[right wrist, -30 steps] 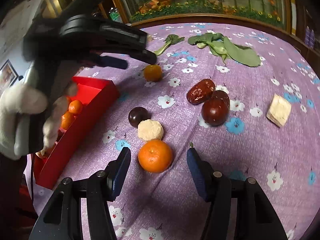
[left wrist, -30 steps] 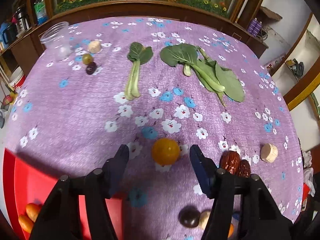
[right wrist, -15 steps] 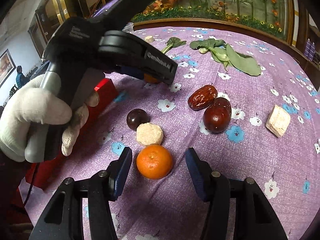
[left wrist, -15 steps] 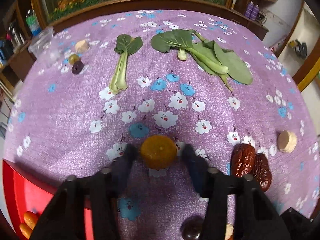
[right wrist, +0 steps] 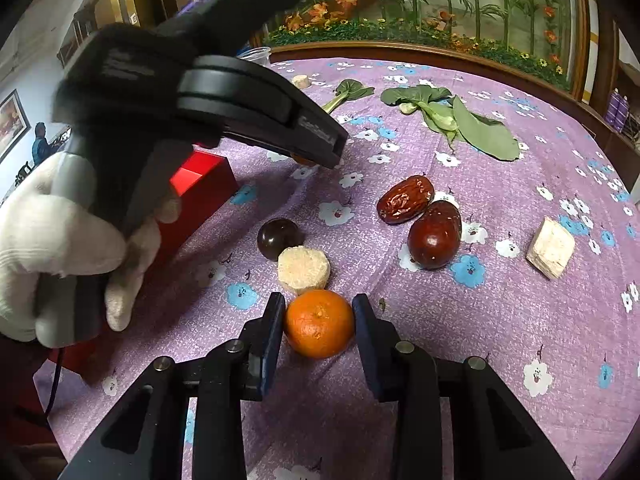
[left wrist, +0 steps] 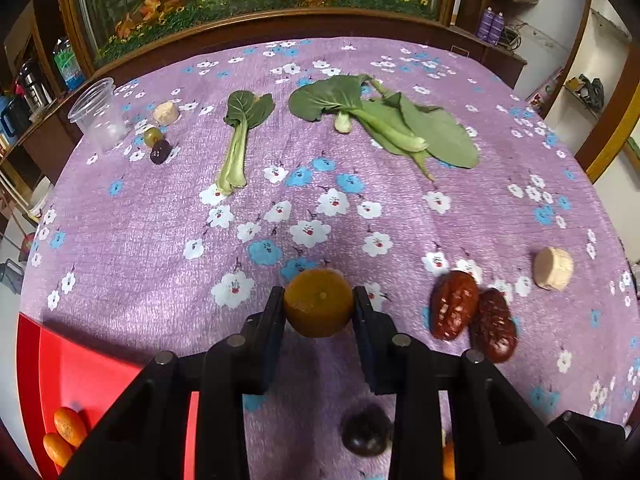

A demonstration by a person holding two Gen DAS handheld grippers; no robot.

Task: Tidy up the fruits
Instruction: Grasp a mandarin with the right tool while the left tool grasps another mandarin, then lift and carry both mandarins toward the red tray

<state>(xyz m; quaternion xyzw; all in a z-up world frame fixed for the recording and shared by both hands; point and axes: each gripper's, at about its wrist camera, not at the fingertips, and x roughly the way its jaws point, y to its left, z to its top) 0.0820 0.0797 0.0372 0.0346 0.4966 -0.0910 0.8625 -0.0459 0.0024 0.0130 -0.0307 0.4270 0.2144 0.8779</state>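
My left claw [left wrist: 319, 304] is clenched on the dull tangerine [left wrist: 319, 302], for the red tray [left wrist: 80, 364] at 8 o'clock. My right claw [right wrist: 319, 320] grips the bright tangerine [right wrist: 319, 322] on the tabletop [right wrist: 500, 320].

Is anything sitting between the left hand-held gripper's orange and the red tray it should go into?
Nothing visible does. The left hand-held gripper is shut on its orange, and only bare purple tablecloth lies between it and the red tray at lower left.
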